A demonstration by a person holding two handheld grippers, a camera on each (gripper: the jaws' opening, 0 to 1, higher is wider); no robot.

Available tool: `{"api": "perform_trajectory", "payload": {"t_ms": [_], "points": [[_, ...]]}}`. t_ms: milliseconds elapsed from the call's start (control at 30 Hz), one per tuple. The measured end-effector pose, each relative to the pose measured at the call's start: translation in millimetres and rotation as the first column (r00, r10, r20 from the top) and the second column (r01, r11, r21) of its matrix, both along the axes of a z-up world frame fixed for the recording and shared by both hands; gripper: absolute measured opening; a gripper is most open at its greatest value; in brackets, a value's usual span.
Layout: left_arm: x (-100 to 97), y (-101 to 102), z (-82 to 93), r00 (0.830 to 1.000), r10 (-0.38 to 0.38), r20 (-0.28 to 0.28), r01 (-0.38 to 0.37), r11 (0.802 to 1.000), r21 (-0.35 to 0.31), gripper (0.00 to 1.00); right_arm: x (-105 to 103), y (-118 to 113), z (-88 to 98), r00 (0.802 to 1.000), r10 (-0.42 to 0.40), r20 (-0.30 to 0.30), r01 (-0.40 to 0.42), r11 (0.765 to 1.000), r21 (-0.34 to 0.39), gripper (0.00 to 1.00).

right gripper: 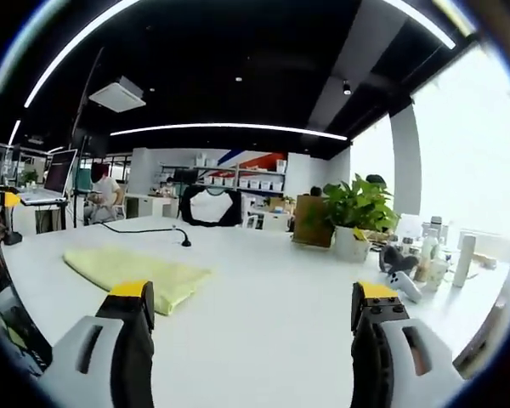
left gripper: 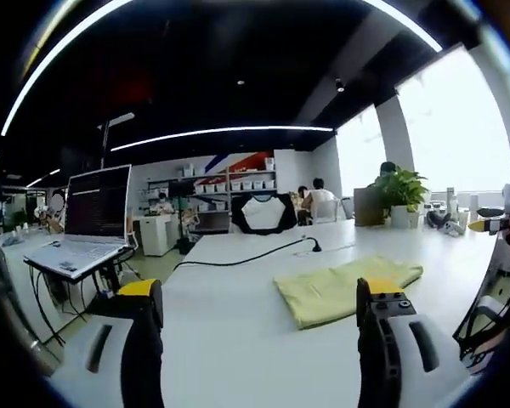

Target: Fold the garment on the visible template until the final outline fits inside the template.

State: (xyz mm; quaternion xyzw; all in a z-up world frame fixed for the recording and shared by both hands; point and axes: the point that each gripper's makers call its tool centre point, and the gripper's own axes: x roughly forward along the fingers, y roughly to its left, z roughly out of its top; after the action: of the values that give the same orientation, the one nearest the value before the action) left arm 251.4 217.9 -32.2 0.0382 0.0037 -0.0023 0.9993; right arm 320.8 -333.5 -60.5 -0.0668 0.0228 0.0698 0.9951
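A folded pale yellow garment (left gripper: pixel 344 290) lies flat on the white table (left gripper: pixel 229 331), just ahead and right of my left gripper (left gripper: pixel 259 310). Its jaws stand wide apart with nothing between them. In the right gripper view the same garment (right gripper: pixel 132 270) lies at the left, ahead of the left jaw. My right gripper (right gripper: pixel 251 310) is open and holds nothing, with bare table (right gripper: pixel 263 323) between its jaws. No template outline is visible on the table.
A black cable with a small microphone (left gripper: pixel 310 245) runs across the table behind the garment. A laptop (left gripper: pixel 81 225) stands on a stand at the left. A potted plant (right gripper: pixel 353 212) and several small bottles (right gripper: pixel 429 255) stand at the right. People sit at far desks.
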Motion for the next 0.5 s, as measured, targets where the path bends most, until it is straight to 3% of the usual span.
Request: {"api": "perform_trajectory", "payload": {"t_ms": [267,500], "points": [[2.7,-9.2,0.7,0.999,-0.050,0.008,0.050,0.999,-0.021,1.00,1.3,12.2,7.6,0.999,0.026,0.038,-0.025,0.999,-0.026,0.99],[9.7,-3.7,0.8,0.999,-0.047,0.011,0.047,0.998,-0.030,1.00,7.6,24.8,0.8,0.998,0.064,0.004,-0.063,0.998,-0.024,0.99]]}}
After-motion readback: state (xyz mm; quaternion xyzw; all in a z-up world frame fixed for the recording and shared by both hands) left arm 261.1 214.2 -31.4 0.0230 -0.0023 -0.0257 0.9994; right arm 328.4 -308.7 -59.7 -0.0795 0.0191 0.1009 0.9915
